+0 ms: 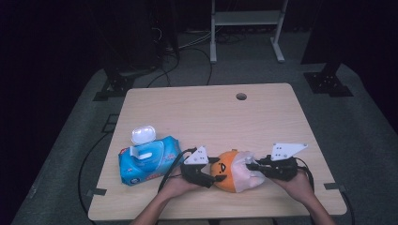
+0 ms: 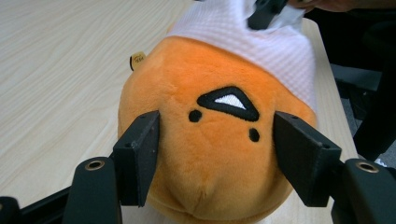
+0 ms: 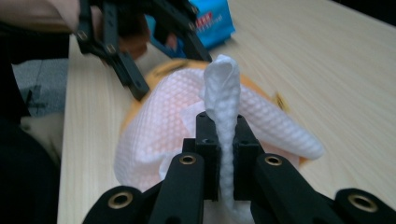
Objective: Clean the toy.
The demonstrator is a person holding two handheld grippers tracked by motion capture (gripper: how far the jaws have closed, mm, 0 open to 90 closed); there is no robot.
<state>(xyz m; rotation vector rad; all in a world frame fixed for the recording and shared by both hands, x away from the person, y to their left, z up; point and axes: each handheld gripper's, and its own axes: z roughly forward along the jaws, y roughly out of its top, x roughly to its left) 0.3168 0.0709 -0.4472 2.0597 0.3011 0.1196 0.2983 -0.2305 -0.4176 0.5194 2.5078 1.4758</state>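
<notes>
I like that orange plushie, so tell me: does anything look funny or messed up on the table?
Nothing looks spilled or broken. The orange plush toy lies on its side with a white wipe draped over it. The left gripper squeezes the toy and the right gripper pinches a bunched fold of the wipe.

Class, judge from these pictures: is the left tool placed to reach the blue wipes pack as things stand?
Probably not at once: the left tool grips the orange plush toy and faces away from the blue wipes pack, though that lies close beside it, unblocked.
</notes>
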